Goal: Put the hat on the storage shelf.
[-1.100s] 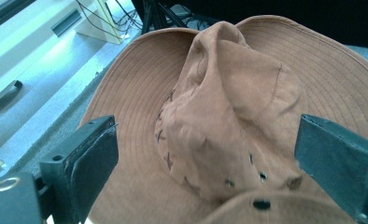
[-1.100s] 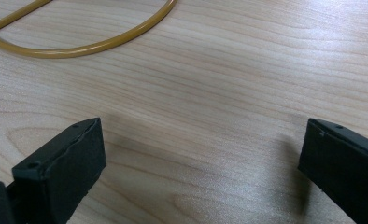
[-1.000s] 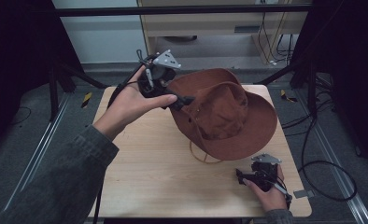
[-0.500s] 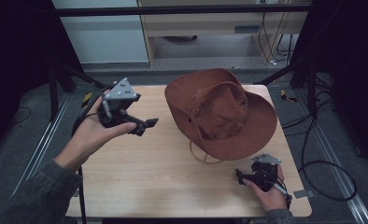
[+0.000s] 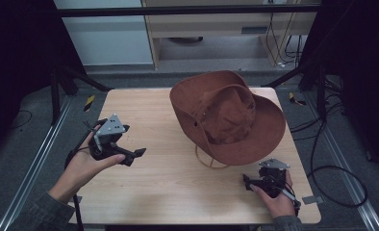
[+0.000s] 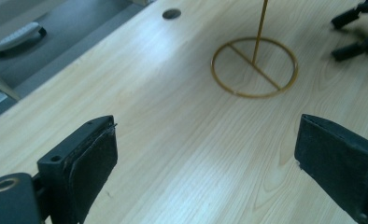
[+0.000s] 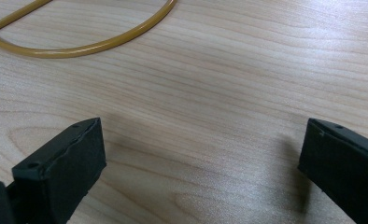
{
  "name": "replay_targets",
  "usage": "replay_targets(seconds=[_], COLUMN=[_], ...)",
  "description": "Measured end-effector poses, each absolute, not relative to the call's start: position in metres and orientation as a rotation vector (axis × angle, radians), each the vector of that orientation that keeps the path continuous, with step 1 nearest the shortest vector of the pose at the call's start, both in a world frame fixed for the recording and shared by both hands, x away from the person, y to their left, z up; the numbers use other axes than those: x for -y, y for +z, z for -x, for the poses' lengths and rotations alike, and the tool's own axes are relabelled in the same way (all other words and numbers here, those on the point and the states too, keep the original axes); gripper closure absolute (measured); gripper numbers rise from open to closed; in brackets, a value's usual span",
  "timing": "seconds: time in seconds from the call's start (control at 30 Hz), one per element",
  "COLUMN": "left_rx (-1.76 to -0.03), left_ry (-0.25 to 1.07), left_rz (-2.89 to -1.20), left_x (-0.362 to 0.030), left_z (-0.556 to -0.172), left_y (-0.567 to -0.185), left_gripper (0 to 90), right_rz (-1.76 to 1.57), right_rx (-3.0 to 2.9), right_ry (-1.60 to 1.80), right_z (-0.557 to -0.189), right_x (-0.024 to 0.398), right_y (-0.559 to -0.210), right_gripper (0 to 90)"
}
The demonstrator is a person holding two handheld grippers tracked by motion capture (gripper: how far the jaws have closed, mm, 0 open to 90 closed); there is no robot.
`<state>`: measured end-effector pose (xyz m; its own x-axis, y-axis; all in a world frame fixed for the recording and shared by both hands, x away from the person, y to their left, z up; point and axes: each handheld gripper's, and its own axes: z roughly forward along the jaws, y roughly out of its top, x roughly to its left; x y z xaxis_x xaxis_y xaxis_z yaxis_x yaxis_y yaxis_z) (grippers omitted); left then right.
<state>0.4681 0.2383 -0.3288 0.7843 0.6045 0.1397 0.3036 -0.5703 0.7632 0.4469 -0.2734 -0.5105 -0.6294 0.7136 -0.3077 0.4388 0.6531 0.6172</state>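
Note:
A brown wide-brimmed hat (image 5: 228, 120) rests tilted on a thin gold wire stand whose ring base (image 5: 209, 161) lies on the wooden table (image 5: 168, 192). My left gripper (image 5: 133, 157) is held at the table's left side, well apart from the hat, jaws open and empty. In the left gripper view (image 6: 205, 140) the jaws stand wide over bare wood, with the stand's ring base (image 6: 254, 67) ahead. My right gripper (image 5: 246, 183) rests near the front right edge, open (image 7: 203, 140), with an arc of the ring base (image 7: 79, 44) just beyond it.
The table has a cable hole (image 6: 172, 13) near its far edge. The right gripper (image 6: 359, 28) appears at the top right of the left gripper view. Black frame legs, cables (image 5: 332, 168) and a cabinet (image 5: 211, 29) surround the table.
My left gripper has drawn away from the hat's brim, moving left and toward the person. The hat stays on its stand. The right gripper has not moved.

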Motion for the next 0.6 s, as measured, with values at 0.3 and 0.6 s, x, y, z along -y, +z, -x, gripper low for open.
replay_targets(seconds=[0.3, 0.6], left_rx=[-0.699, -0.737], left_ry=[0.47, 0.443], left_rz=[-2.241, -2.296], left_x=[-0.242, -0.251], left_z=[-0.471, -0.471], left_y=[-0.359, -0.386], left_gripper=[5.6, 5.7], right_rz=[-0.894, -0.894], right_rx=[-2.332, -2.332], right_ry=[0.674, 0.674], right_z=[-0.447, -0.447], right_x=[0.273, 0.273], right_y=[-0.51, -0.51], right_gripper=[0.6, 0.6])
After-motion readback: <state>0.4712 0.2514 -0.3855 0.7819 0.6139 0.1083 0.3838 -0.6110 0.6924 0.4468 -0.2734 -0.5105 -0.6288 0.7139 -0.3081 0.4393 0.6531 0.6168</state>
